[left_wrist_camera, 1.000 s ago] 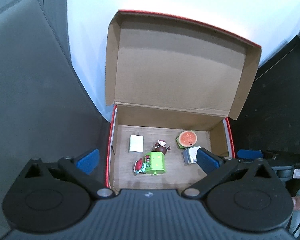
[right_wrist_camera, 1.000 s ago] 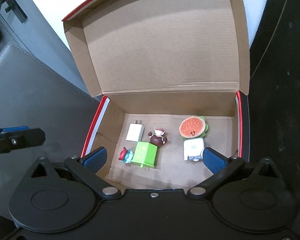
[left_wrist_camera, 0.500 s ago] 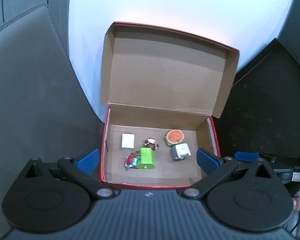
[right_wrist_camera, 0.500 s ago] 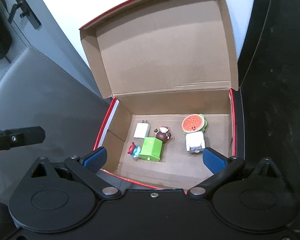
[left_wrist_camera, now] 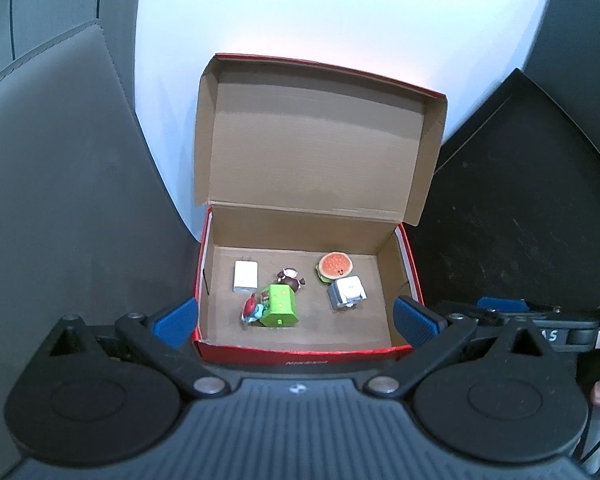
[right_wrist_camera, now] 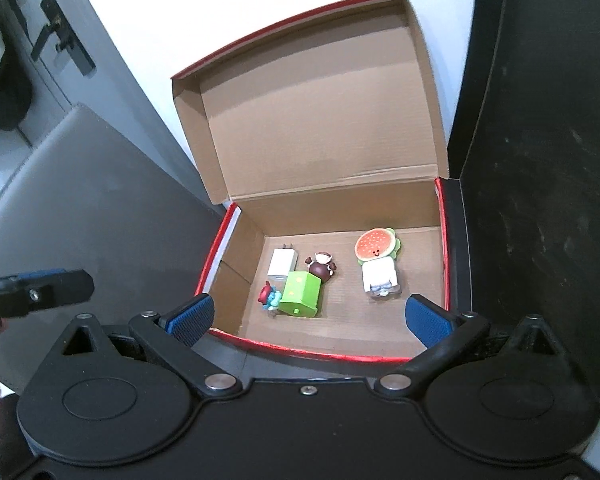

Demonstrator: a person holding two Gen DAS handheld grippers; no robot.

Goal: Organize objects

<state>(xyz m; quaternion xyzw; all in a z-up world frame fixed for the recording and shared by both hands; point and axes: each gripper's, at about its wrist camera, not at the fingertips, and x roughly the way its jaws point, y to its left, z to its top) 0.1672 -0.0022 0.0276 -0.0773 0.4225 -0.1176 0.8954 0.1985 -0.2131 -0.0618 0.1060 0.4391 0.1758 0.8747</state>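
A red cardboard box (left_wrist_camera: 300, 350) (right_wrist_camera: 320, 350) stands open, its lid upright at the back. Inside lie a white charger (left_wrist_camera: 245, 276) (right_wrist_camera: 282, 263), a brown figurine (left_wrist_camera: 289, 277) (right_wrist_camera: 320, 266), a green block (left_wrist_camera: 281, 304) (right_wrist_camera: 301, 293), a small red-and-blue figure (left_wrist_camera: 252, 309) (right_wrist_camera: 269, 297) and a burger-headed white toy (left_wrist_camera: 340, 278) (right_wrist_camera: 378, 260). My left gripper (left_wrist_camera: 296, 318) is open and empty, above the box's front edge. My right gripper (right_wrist_camera: 308, 318) is open and empty, also above the front edge.
A grey cushioned seat (left_wrist_camera: 60, 200) (right_wrist_camera: 80, 208) lies left of the box. A black surface (left_wrist_camera: 520, 200) (right_wrist_camera: 540, 160) lies to its right. A white wall (left_wrist_camera: 320, 20) stands behind. The other gripper shows at the view edges (left_wrist_camera: 500, 306) (right_wrist_camera: 36, 292).
Both grippers have pulled back and up from the box, so it looks smaller and its front wall shows. The objects inside have not moved.
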